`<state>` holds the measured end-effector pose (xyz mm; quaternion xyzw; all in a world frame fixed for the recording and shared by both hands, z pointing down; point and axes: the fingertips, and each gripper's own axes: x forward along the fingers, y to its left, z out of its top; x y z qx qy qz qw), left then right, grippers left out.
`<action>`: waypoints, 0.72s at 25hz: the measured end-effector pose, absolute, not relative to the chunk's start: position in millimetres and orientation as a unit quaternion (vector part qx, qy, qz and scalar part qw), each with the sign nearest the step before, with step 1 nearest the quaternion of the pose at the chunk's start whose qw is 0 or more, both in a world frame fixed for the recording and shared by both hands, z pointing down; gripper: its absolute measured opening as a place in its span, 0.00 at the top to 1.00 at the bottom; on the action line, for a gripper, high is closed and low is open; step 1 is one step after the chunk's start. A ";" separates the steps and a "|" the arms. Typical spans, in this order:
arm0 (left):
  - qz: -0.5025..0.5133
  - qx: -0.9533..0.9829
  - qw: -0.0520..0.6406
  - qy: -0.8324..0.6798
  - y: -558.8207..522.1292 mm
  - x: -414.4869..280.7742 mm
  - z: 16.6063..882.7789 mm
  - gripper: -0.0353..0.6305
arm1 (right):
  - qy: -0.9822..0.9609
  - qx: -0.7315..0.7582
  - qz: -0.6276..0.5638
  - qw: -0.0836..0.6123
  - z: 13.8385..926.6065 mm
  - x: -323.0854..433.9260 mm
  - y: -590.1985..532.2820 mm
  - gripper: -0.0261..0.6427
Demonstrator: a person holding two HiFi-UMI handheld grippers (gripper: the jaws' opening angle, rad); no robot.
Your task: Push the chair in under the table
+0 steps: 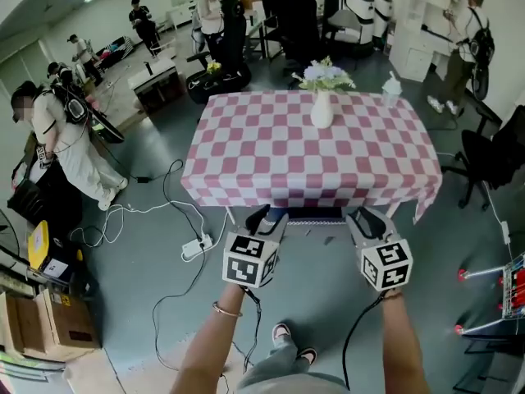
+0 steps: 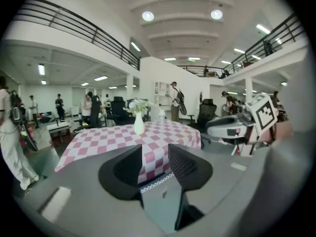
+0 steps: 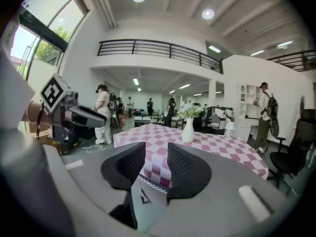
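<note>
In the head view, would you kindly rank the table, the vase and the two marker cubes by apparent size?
1. table
2. left cube and right cube: alike, and enlarged by nearness to the camera
3. vase: looks smallest, though it stands farther away

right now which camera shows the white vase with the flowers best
The head view: the white vase shows whole from above, with its spot near the far edge of the checked tablecloth. Both gripper views show it side-on and upright, but its place on the cloth reads less clearly.
</note>
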<state>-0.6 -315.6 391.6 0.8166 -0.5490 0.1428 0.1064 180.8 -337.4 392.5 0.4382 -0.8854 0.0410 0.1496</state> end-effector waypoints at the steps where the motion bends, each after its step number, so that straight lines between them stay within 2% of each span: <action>1: 0.117 0.805 0.099 -0.573 -308.7 -5.6 377.9 0.71 | -0.881 0.457 0.043 0.118 378.4 185.4 -329.6 0.74; 4: 0.060 0.776 0.074 -0.623 -283.0 -16.8 344.2 0.72 | -0.867 0.493 0.076 0.022 341.3 198.8 -305.6 0.74; 7: 0.026 0.753 0.044 -0.656 -258.7 -24.9 318.4 0.77 | -0.851 0.516 0.090 -0.030 313.0 208.8 -287.5 0.78; 10: 0.007 0.736 0.029 -0.677 -234.0 -29.0 305.7 0.87 | -0.834 0.545 0.075 -0.040 297.5 219.2 -266.8 0.92; 13: -0.007 0.723 0.023 -0.690 -215.4 -33.4 300.6 0.94 | -0.825 0.559 0.065 -0.048 290.5 224.0 -248.8 0.94; 18: -0.013 0.716 0.021 -0.698 -196.8 -36.9 303.9 0.95 | -0.820 0.569 0.052 -0.031 301.9 226.6 -225.9 0.94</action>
